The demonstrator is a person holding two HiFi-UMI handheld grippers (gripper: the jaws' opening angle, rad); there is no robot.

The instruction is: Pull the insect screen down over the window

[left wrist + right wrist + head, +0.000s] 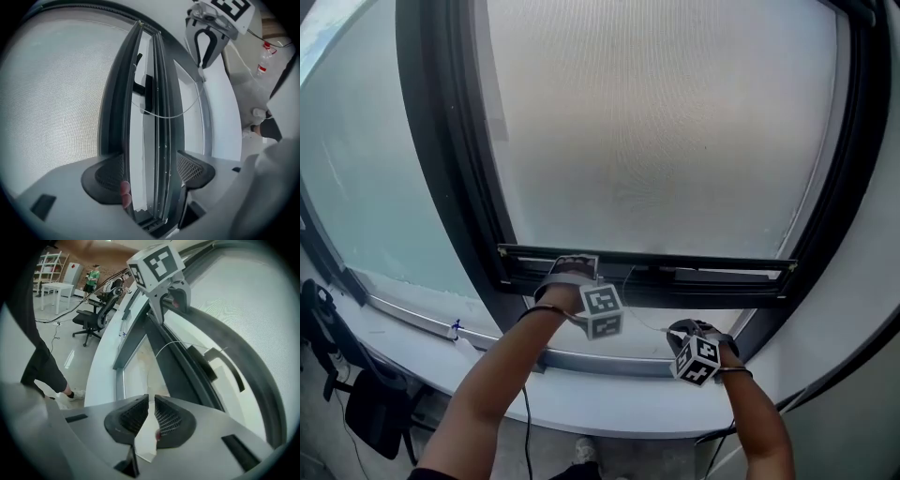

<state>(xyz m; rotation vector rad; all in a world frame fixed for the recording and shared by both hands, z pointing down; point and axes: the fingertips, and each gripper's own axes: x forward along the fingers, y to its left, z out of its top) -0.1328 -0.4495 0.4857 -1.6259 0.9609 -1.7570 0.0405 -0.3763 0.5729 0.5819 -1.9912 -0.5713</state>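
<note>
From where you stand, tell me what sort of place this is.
Probably an office or workroom. Swivel chairs and a white table stand on an open floor behind, and a long white sill runs under the screen.

No words, numbers or brand names can be read anywhere. Only black-and-white square code patterns are borne by the left marker cube (602, 311) at the lower middle of the head view and by the right marker cube (697, 359) just right of it. A red band is seen on a bottle (265, 58) at the upper right of the left gripper view, its print too small to be read.
</note>
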